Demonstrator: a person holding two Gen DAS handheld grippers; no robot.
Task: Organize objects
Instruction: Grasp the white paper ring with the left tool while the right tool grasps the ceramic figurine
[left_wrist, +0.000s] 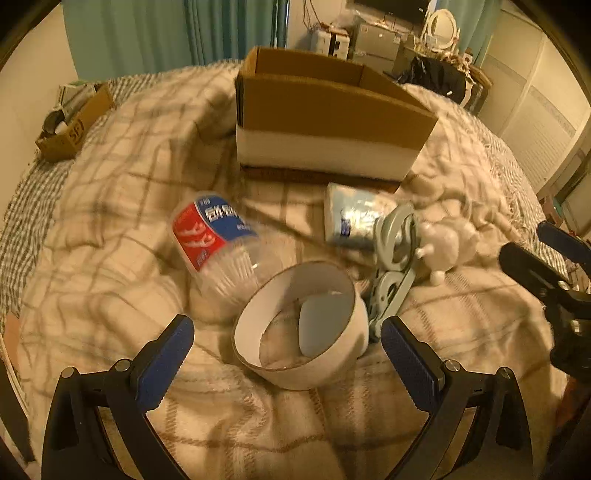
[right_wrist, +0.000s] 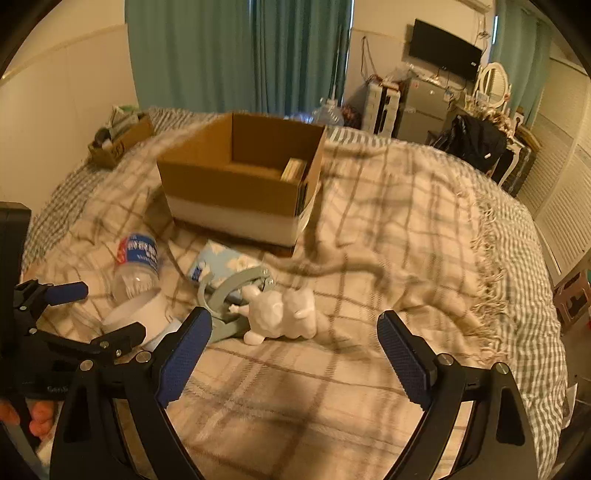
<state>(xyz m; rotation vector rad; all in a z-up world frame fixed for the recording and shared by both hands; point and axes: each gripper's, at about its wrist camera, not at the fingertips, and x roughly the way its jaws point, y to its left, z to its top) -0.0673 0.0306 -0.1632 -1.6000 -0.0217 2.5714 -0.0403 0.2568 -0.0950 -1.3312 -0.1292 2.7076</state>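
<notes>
An open cardboard box (left_wrist: 325, 110) stands on a plaid blanket on the bed; it also shows in the right wrist view (right_wrist: 236, 184). In front of it lie a clear jar of cotton swabs (left_wrist: 218, 243), a white tape roll (left_wrist: 306, 328), a blue tissue pack (left_wrist: 354, 218), a grey-green clamp (left_wrist: 395, 266) and a white sheep figurine (left_wrist: 447, 243). My left gripper (left_wrist: 288, 354) is open, its fingers on either side of the tape roll. My right gripper (right_wrist: 295, 350) is open and empty, just in front of the sheep figurine (right_wrist: 284, 314).
A small cardboard box (left_wrist: 70, 125) with items sits at the bed's far left. A flat item (right_wrist: 293, 168) lies inside the big box. Dresser, mirror and black bag (right_wrist: 476, 144) stand beyond the bed. The blanket (right_wrist: 406, 229) spreads to the right.
</notes>
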